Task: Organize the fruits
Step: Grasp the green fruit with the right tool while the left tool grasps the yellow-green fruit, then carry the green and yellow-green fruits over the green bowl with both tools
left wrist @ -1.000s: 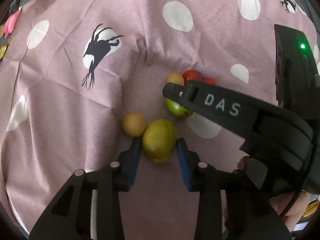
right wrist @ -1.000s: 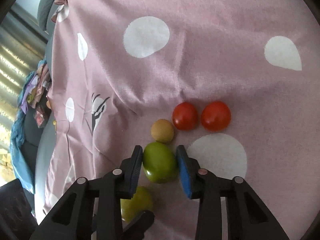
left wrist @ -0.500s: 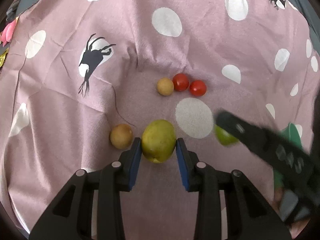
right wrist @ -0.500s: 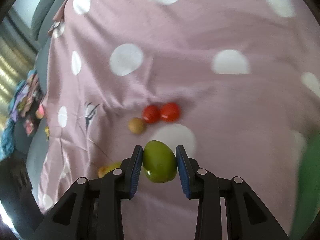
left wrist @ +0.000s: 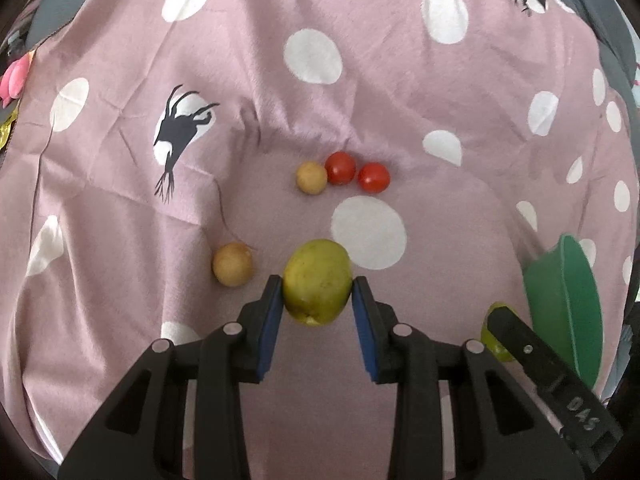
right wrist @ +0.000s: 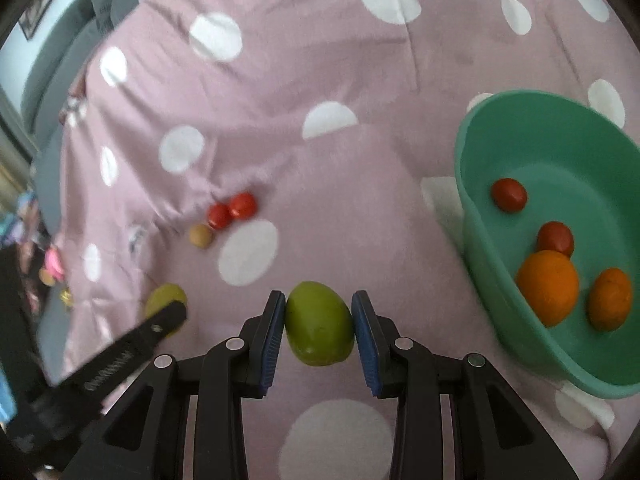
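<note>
My left gripper (left wrist: 318, 300) is shut on a yellow-green fruit (left wrist: 317, 281) above the pink spotted cloth. My right gripper (right wrist: 319, 322) is shut on a greener fruit (right wrist: 319, 323), held in the air to the left of a green bowl (right wrist: 476, 216). The bowl holds two oranges (right wrist: 548, 286) and two red tomatoes (right wrist: 509, 195). On the cloth lie two red tomatoes (left wrist: 340, 167), a small tan fruit (left wrist: 311, 177) beside them and another tan fruit (left wrist: 232, 264) left of my left gripper. The bowl's rim shows at the right of the left wrist view (left wrist: 576, 300).
The pink cloth with white dots (left wrist: 312, 56) covers the whole surface and has folds behind the tomatoes. Small pink and yellow objects (left wrist: 16, 76) lie at its far left edge. A grey sofa (right wrist: 60, 52) lies beyond the cloth.
My right gripper has lifted its green fruit off the cloth and carried it right, towards the bowl. My left gripper has risen a little with its fruit.
</note>
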The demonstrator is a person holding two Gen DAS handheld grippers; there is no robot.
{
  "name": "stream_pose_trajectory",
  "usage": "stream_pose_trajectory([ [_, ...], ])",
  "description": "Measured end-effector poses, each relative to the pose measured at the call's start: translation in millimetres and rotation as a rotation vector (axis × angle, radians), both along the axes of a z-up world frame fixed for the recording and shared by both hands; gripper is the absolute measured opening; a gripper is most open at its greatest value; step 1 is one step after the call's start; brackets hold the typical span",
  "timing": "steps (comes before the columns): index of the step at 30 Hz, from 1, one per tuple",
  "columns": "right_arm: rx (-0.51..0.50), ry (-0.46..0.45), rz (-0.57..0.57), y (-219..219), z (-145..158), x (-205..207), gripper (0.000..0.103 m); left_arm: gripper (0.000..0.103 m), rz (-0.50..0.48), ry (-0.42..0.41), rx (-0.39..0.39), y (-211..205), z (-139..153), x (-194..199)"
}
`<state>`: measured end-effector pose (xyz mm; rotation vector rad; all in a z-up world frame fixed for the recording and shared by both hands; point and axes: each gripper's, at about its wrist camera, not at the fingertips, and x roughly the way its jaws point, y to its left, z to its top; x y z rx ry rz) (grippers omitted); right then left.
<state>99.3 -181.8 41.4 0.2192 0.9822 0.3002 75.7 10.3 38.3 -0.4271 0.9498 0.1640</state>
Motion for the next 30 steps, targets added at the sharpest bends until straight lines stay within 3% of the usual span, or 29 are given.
stream_pose_trajectory([
  [3, 0.073, -0.009, 0.013, -5.4, 5.4, -1.5, 0.036, 0.034, -0.011, -0.013, 0.027, -6.0, 5.7, -1.7],
  [9, -0.023, -0.090, -0.052, -11.0, 18.9, -9.1, 0.036, 0.035, -0.063, -0.071, 0.025, -22.8, 21.9, -6.7],
  [18, 0.008, -0.159, -0.109, -35.5, 36.3, -16.6, 0.036, 0.035, -0.127, -0.157, 0.055, -49.3, 46.7, -16.1],
  [30, 0.058, -0.218, -0.174, -61.5, 53.1, -25.6, 0.037, 0.035, -0.240, -0.204, 0.060, -89.1, 59.1, -20.3],
])
